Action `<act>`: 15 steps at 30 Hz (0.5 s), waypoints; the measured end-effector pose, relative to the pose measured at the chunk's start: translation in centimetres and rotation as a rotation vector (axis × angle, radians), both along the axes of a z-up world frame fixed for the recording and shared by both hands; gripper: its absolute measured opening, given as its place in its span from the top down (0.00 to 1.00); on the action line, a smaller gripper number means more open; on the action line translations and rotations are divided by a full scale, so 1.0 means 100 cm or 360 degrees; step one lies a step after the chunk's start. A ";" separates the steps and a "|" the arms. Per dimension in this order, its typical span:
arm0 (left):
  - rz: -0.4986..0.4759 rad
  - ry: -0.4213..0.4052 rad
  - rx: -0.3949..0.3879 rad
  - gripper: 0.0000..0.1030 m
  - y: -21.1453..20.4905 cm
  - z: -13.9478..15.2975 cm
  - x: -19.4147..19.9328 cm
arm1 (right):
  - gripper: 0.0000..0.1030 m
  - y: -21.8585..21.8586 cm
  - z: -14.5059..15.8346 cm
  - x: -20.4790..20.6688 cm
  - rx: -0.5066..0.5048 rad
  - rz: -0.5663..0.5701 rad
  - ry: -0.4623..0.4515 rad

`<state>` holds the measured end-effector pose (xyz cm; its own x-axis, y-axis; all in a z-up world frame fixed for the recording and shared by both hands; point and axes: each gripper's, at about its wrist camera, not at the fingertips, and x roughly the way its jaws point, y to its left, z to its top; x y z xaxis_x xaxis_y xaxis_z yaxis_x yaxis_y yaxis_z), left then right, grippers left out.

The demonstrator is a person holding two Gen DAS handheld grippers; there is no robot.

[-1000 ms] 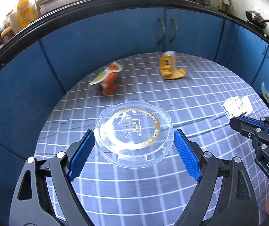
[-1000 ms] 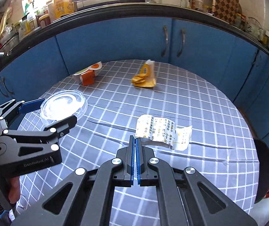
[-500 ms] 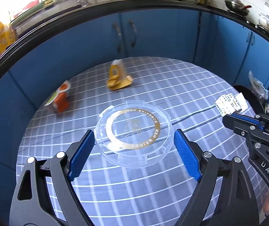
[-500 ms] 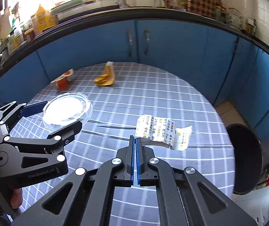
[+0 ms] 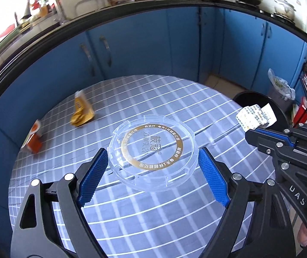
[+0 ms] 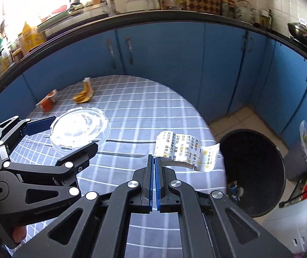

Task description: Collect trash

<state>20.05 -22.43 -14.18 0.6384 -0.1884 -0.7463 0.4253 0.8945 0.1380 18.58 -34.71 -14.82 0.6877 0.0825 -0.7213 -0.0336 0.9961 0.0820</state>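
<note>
My left gripper [image 5: 152,163] is shut on a clear plastic lid [image 5: 152,149] with a gold ring, held above the checked round table [image 5: 132,215]. It also shows in the right wrist view [image 6: 80,129]. My right gripper [image 6: 154,161] is shut on a white printed wrapper [image 6: 183,150], held near the table's right edge; the wrapper also shows in the left wrist view [image 5: 254,117]. A black trash bin [image 6: 254,172] stands on the floor to the right. A yellow wrapper [image 5: 81,112] and an orange carton [image 5: 34,139] lie on the far left of the table.
Blue kitchen cabinets [image 6: 175,64] curve around behind the table. A grey bin with a plastic bag [image 6: 306,150] and a wire rack stand beyond the black bin. A white appliance [image 6: 293,232] is at the lower right.
Both grippers have swung to the right with their loads. The black bin has come into view and the table trash has shifted left.
</note>
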 end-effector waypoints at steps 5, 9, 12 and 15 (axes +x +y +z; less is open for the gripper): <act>-0.0052 0.0004 0.0018 0.18 -0.029 -0.003 0.001 | 0.98 -0.022 -0.004 -0.001 0.0012 -0.0041 0.0002; -0.0085 0.0006 0.0025 0.18 -0.047 -0.004 0.004 | 0.98 -0.038 -0.006 -0.001 0.0023 -0.0074 -0.0001; -0.0107 0.0005 0.0030 0.18 -0.059 -0.005 0.005 | 0.98 -0.051 -0.007 -0.002 0.0028 -0.0102 -0.0004; -0.0136 0.0002 0.0054 0.18 -0.072 -0.007 0.007 | 0.98 -0.063 -0.008 -0.002 0.0035 -0.0132 -0.0009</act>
